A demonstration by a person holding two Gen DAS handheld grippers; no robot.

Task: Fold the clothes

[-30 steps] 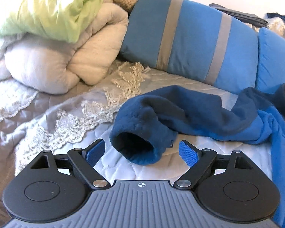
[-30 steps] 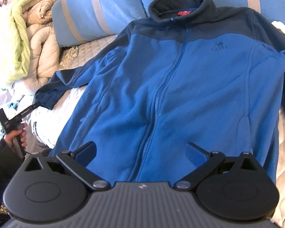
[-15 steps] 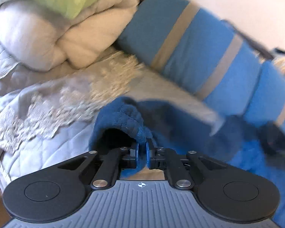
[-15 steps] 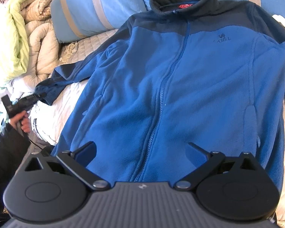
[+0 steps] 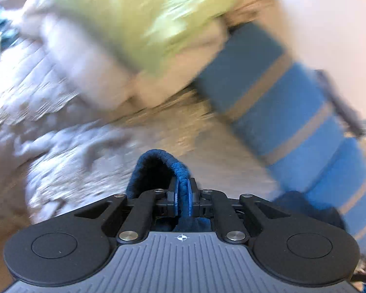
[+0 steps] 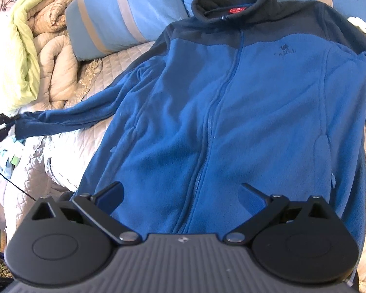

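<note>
The left wrist view looks forward and down along the left gripper (image 5: 182, 195), very close to the navy sleeve cuff (image 5: 158, 168) pinched between its pads; beyond, blurred, it faces the blue striped pillow (image 5: 288, 122) and the green and cream quilt pile (image 5: 124, 24) at the head of the bed

The right wrist view sits higher and farther back, looking down over the right gripper (image 6: 181, 195) across the whole blue fleece jacket (image 6: 244, 109) toward its collar and the same pillow (image 6: 124, 12)

Both views share the pillow, the quilt pile (image 6: 44, 56) and the cuff (image 6: 24, 127); the left gripper (image 6: 0, 122) itself shows at this view's left edge
</note>
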